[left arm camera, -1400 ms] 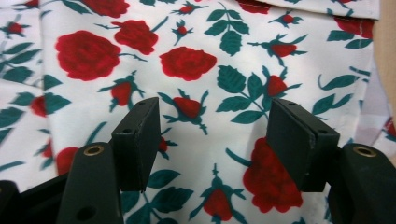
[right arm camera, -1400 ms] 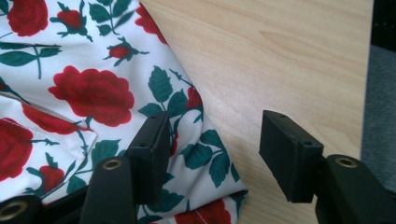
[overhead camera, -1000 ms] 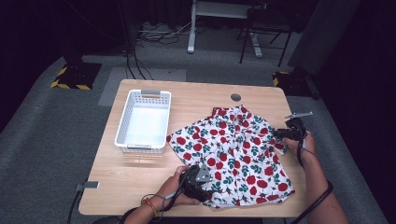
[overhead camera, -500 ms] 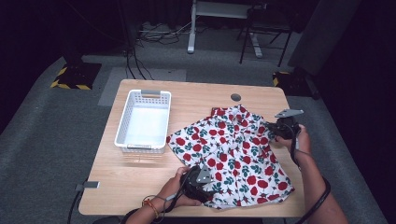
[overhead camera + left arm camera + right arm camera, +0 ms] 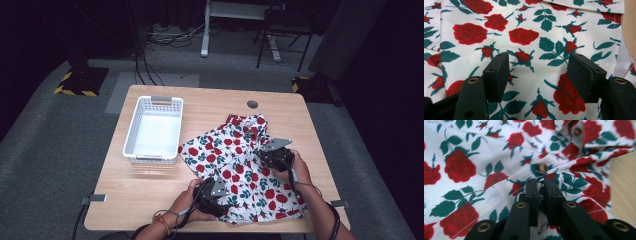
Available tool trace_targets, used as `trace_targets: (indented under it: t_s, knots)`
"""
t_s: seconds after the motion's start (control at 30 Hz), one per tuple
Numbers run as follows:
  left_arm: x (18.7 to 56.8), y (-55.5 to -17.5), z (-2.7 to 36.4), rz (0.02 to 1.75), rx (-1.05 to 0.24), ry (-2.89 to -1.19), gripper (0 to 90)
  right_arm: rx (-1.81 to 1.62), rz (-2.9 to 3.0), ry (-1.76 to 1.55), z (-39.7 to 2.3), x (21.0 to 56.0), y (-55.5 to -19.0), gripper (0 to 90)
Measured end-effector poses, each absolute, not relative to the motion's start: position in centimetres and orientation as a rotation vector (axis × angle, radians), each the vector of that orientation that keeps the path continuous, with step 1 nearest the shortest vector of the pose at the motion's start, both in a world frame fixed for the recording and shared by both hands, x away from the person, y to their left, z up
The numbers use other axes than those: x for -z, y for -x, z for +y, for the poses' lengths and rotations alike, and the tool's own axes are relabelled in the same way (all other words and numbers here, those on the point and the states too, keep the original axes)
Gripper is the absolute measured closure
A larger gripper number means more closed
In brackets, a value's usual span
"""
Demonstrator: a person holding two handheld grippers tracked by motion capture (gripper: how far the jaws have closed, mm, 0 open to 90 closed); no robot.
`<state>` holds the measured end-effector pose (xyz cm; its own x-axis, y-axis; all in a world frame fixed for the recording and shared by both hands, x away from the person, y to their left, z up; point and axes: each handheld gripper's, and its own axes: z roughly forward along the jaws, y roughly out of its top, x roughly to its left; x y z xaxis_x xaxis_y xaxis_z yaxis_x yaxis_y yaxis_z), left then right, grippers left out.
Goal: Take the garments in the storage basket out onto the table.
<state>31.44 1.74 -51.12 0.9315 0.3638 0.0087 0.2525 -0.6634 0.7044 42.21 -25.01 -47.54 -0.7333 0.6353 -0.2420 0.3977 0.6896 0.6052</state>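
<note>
Lying spread over the right half of the wooden tabletop (image 5: 150, 205) is a white garment printed with red roses and green leaves (image 5: 235, 150), its far end reaching toward the small round hole in the tabletop (image 5: 252, 104) and its near hem close to the near edge. The right gripper (image 5: 267, 156) sits over the right side of the garment, just near of its middle, and its fingers (image 5: 532, 192) have just been closing: in the right gripper view they stand almost together with a fold of the rose fabric pinched between them, right beside a small brass button (image 5: 542, 168). The left gripper (image 5: 220, 197) rests at the near left corner of the garment, its fingers (image 5: 497, 72) held well apart above flat cloth, gripping nothing; the left gripper view shows the hem and a strip of bare wood at the far right. A white slatted basket (image 5: 132, 137) stands on the left part of the tabletop, just beside the garment's left edge and apart from both grippers.
</note>
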Motion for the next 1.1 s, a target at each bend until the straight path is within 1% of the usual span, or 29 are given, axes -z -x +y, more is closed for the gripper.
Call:
trace_targets:
  t_s: [0.1, 0.17, 0.23, 0.33, 0.43, 0.57, 0.73, 0.83, 0.9, 0.97, 1.1]
  knots:
    - [51.1, -31.4, 1.7, 0.435, -0.191, -2.329, 34.6, -0.74, 2.481, -0.821, -24.9, 48.5, -42.0, 79.1]
    - [51.1, -31.4, 1.7, 0.438, -0.191, -2.331, 34.6, -0.733, 2.49, -0.83, -24.9, 48.9, -41.8, 75.5]
    - [51.1, -31.4, 1.7, 0.438, -0.191, -2.331, 34.6, -0.747, 2.498, -0.833, -24.9, 49.1, -41.7, 68.3]
    - [51.1, -31.4, 1.7, 0.437, -0.19, -2.328, 34.6, -0.786, 2.501, -0.846, -25.2, 48.4, -41.1, 62.3]
    - [51.2, -31.4, 1.8, 0.434, -0.19, -2.326, 34.6, -0.828, 2.49, -0.833, -26.1, 46.6, -40.4, 55.1]
    - [51.1, -31.5, 1.7, 0.429, -0.19, -2.329, 34.7, -0.875, 2.413, -0.861, -28.0, 44.4, -40.1, 52.8]
    - [51.0, -31.7, 1.8, 0.401, -0.172, -2.352, 34.7, -0.985, 2.311, -0.983, -31.2, 42.5, -41.3, 51.2]
    - [50.8, -31.8, 2.0, 0.376, -0.163, -2.372, 34.7, -0.944, 2.272, -1.06, -32.3, 42.8, -42.6, 51.3]
    - [50.8, -31.8, 2.1, 0.374, -0.158, -2.377, 34.8, -0.839, 2.267, -1.094, -32.8, 43.7, -43.7, 51.4]
    - [50.6, -31.9, 2.4, 0.364, -0.153, -2.397, 34.7, -0.806, 2.251, -1.164, -33.7, 44.9, -44.7, 52.4]
    - [50.4, -32.0, 3.1, 0.351, -0.139, -2.421, 34.8, -0.803, 2.2, -1.239, -35.1, 45.6, -45.1, 52.2]
